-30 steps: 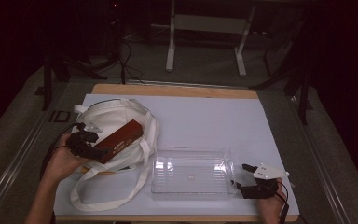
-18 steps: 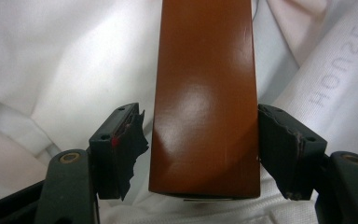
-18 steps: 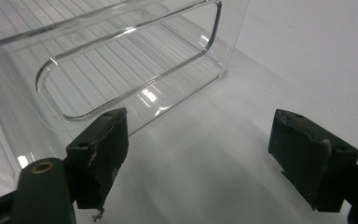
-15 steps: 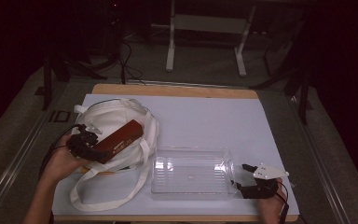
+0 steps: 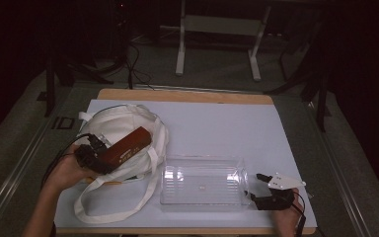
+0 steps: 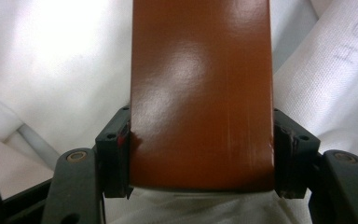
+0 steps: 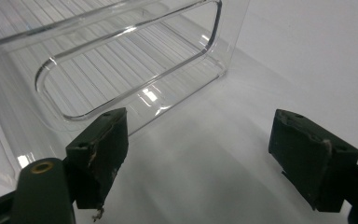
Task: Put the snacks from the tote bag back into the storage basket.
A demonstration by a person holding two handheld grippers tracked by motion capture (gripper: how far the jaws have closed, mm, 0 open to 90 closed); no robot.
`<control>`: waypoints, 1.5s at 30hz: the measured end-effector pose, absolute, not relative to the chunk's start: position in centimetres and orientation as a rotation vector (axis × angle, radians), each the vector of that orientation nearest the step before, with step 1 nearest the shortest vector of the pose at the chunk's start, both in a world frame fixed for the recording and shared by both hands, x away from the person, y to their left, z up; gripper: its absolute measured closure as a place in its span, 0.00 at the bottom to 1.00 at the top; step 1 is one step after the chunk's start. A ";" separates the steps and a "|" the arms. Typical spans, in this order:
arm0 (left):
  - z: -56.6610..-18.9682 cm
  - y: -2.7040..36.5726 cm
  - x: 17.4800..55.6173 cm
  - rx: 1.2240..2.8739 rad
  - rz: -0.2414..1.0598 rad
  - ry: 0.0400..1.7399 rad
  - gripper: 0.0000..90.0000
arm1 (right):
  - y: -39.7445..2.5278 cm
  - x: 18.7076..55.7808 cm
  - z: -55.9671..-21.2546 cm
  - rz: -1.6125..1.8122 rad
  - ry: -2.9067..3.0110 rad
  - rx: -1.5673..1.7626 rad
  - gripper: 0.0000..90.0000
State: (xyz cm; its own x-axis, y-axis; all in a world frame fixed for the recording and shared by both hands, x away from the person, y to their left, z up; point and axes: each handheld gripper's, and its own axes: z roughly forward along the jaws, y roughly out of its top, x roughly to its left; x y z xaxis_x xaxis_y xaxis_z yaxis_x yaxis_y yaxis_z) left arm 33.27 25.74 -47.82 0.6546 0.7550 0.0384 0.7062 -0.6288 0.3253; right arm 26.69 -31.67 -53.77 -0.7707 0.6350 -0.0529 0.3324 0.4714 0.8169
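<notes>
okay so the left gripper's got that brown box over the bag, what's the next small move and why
Probably carry the brown box right, toward the clear bin. The left gripper has it clamped on both sides, above the white bag. The bin sits empty beside the bag, and the right gripper waits open at its end.

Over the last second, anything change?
Barely. The left gripper, shut on the brown box, eased slightly toward the person, the box still over the white bag. The right gripper stays open beside the clear bin; bin and bag haven't moved.
</notes>
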 end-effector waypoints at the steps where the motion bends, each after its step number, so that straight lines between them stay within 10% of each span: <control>1: -47.8 25.7 33.4 2.601 0.238 1.176 0.41 | -31.7 26.7 -53.8 1.205 2.374 0.815 0.22; 45: -48.8 24.9 35.5 2.750 0.044 1.150 0.47 | -31.7 26.7 -53.8 1.207 2.378 0.820 0.22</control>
